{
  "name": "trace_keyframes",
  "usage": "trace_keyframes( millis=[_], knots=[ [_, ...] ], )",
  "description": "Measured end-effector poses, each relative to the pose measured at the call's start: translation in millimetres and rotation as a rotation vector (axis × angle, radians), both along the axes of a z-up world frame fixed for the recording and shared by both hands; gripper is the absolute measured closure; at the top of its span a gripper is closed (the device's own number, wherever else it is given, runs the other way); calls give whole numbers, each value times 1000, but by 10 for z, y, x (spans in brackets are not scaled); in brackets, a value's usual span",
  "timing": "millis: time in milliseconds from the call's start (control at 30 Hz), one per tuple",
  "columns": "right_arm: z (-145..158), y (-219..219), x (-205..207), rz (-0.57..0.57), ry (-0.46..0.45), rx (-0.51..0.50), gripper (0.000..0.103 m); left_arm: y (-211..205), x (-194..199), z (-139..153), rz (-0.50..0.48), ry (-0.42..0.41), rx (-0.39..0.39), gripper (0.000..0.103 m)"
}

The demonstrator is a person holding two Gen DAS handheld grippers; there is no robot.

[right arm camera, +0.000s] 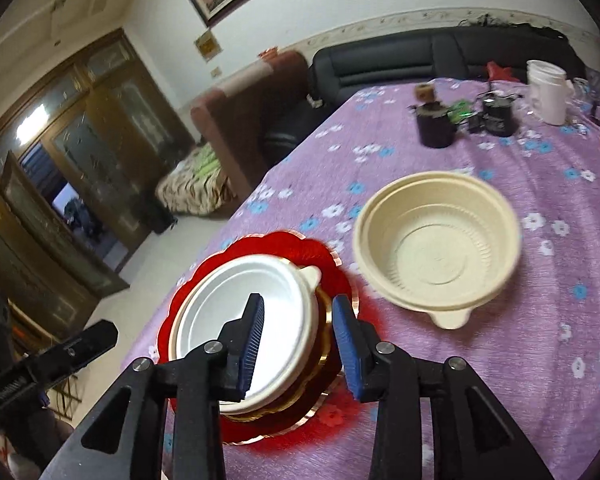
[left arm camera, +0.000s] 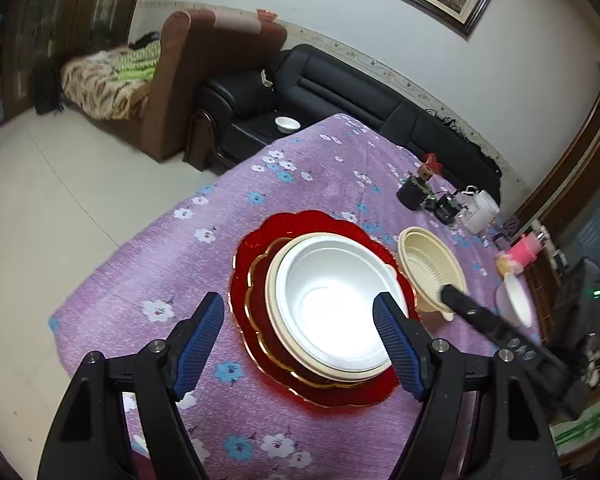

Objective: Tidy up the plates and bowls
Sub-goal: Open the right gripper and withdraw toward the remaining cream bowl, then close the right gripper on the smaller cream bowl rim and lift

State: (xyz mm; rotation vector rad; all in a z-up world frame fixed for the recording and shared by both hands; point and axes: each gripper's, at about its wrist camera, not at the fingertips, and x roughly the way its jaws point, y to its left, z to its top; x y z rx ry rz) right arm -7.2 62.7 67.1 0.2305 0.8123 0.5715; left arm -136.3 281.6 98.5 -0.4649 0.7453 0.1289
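Both grippers empty: left gripper (left arm camera: 300,340) wide, right gripper (right arm camera: 300,344) partly parted. White bowl (left arm camera: 332,300) nests on red plates (left arm camera: 248,280) to save space; beige bowl (right arm camera: 436,240) waits beside on counter (left arm camera: 140,260).

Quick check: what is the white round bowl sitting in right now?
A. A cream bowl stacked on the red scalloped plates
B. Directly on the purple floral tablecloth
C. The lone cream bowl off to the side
A: the white round bowl nests inside a cream bowl atop the red scalloped plates.
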Motion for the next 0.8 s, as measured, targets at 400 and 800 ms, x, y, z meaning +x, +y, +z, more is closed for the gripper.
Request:
trace_keyframes(
  millis=[400, 800],
  knots=[
    [-182, -858, -99, -169, 66, 0, 59, -542, 44, 42, -134, 6, 98, 17],
    [-326, -1270, 60, -255, 110, 15, 60, -772, 190, -71, -178, 57, 106, 17]
  ],
)
